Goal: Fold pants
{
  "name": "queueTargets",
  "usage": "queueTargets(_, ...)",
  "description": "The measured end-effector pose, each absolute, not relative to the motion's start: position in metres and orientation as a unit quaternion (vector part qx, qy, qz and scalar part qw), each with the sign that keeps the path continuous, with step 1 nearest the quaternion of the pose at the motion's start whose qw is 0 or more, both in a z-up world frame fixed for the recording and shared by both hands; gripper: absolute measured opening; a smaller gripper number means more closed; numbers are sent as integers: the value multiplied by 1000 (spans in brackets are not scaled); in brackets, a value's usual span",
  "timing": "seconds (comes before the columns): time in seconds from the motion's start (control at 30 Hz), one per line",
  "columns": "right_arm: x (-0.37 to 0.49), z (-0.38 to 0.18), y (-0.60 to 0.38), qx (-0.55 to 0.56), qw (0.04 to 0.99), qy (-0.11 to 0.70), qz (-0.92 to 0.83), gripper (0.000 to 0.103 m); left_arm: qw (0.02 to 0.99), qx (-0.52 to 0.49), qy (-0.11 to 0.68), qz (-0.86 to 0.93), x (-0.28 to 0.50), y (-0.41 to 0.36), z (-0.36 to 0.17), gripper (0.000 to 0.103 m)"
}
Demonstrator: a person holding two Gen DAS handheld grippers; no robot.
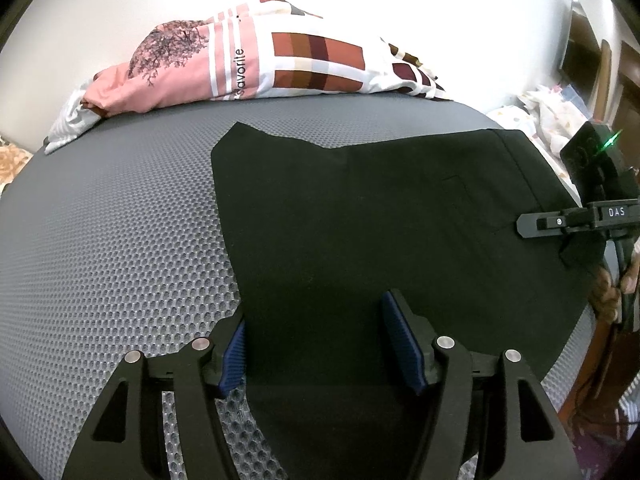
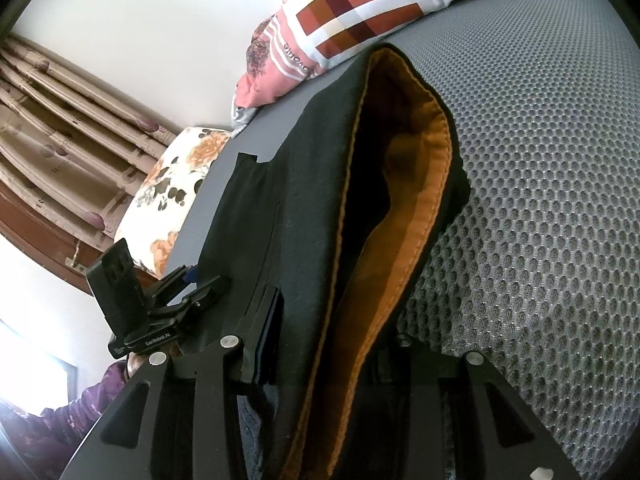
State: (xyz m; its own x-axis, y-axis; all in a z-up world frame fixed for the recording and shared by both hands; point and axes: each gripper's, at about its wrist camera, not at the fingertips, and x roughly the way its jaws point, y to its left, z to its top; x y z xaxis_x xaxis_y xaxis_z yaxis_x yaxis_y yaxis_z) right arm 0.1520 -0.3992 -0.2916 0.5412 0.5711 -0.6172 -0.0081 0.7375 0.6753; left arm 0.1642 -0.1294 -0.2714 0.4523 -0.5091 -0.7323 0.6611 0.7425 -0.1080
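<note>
The left tool [image 1: 316, 344] stands with its 2 blue-padded fingers [image 1: 400, 344] apart, straddling the near edge of the black fabric pants [image 1: 360, 216] without pressing on them. The right tool [image 2: 320, 344] is clamped on the pants' waistband (its orange lining [image 2: 400, 216] gapes upward), lifting that end off the bed. The rest of the pants lies spread flat on the grey honeycomb-mesh mattress [image 1: 112, 240]. Farther back, against the white wall, lies a pink, white and maroon checked quilt [image 1: 256, 64].

Black tongs [image 1: 316, 344] with ribbed blue pads [image 1: 400, 340], silver screws, purple patterned sleeve [image 2: 60, 420]
</note>
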Motion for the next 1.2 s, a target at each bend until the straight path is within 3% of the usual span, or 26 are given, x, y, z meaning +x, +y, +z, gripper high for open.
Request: queueTargets(1.2,153,-292,-398,317,820,444,174,31,870,136,353,-316,149,-137,-271,65)
